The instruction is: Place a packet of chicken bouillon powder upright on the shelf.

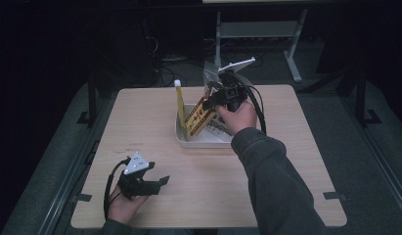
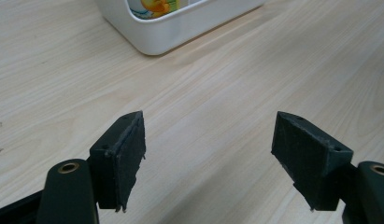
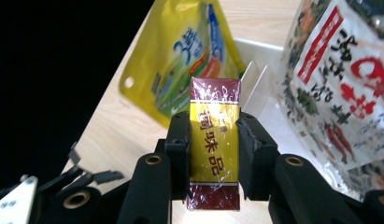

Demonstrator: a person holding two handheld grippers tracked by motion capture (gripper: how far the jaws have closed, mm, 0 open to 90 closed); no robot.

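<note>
Two handheld grippers work at a wooden counter (image 1: 286, 161) that carries a white bin (image 1: 201, 140). Above the bin, the right gripper (image 3: 213, 154) has its fingers (image 3: 180, 154) clamped on the narrow sides of a yellow-and-maroon wrapped box (image 3: 214, 144). The box's long axis runs along the fingers, and in the high view the box (image 1: 198, 119) slants down into the bin. A yellow pouch (image 3: 185, 60) stands at the bin's left wall, and a clear printed snack bag (image 3: 339, 84) sits to the right of the box. Well short of the bin, the left gripper (image 2: 208, 154) hovers low over bare counter, fingers (image 2: 126, 156) wide apart and empty. The right hand is plainly nearer the bin.
</note>
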